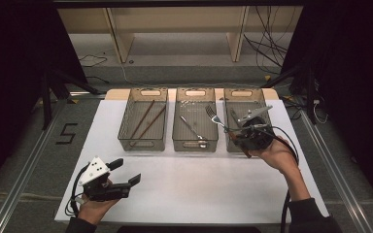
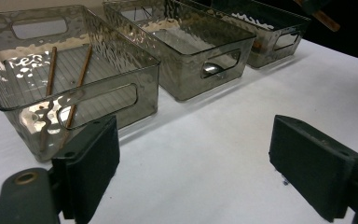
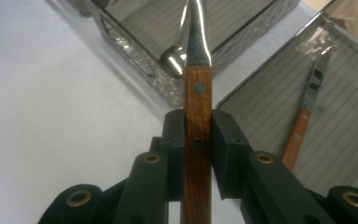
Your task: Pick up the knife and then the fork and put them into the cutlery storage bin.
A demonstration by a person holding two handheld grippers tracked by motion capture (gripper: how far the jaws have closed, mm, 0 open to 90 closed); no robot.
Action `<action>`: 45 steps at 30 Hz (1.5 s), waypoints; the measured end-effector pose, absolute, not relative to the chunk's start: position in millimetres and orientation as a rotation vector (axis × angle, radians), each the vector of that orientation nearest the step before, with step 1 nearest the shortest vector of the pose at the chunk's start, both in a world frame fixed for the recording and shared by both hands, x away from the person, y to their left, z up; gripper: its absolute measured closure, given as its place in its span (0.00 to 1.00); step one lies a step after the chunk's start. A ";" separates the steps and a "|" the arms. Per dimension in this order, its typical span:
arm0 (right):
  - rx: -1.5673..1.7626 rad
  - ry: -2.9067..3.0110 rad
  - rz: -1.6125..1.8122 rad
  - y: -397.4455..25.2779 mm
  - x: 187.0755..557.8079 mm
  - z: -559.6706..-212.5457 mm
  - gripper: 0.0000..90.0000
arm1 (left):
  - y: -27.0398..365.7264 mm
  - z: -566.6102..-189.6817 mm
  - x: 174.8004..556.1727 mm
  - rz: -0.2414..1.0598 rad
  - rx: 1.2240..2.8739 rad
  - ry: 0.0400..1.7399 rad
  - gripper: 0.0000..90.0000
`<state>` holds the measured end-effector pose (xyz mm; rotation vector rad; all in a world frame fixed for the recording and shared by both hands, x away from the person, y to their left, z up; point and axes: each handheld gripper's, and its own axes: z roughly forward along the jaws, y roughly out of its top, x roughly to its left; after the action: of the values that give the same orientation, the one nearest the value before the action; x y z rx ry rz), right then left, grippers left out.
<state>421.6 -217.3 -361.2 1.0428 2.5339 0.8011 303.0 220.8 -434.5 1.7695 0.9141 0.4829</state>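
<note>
Fork [image 1: 217,119]: wooden handle clamped in right gripper [image 3: 198,140], tines pointing away toward the bins.
Left gripper [image 2: 193,163]: jaws apart, holding nothing.
Left bin [image 1: 126,127]: two chopsticks [image 1: 146,120].
Middle bin [image 1: 178,127]: spoon [image 1: 193,129].
Right bin [image 3: 354,116]: wooden-handled knife [image 3: 305,114].

Lab: black curtains [image 1: 9,58], loose cables [image 1: 272,43]

The fork [image 1: 217,120] has a brown wooden handle with two small round rivets and a shiny metal top [image 3: 196,32]. The right hand-held gripper [image 3: 198,140] squeezes the wooden handle between its two black jaws. The fork is up in the air, not lying down. From above, its prongs point up and to the left, over the gap between the middle bin [image 1: 194,142] and the right bin [image 1: 266,95].
</note>
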 end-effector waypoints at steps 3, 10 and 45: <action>1.063 2.519 0.786 -219.6 427.7 -358.5 0.86 | 221.0 -434.5 303.0 0.483 1.769 0.914 0.18; 1.139 2.480 0.769 -227.3 445.4 -355.2 0.86 | 220.8 -434.5 303.0 0.483 1.770 0.914 0.18; 1.514 2.307 0.607 -268.2 518.2 -385.4 0.85 | 221.0 -434.8 303.6 0.478 1.770 0.915 0.18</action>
<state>518.2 -268.2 -385.4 1.5138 2.3074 0.6069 303.6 221.0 -434.8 1.7696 0.9152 0.4784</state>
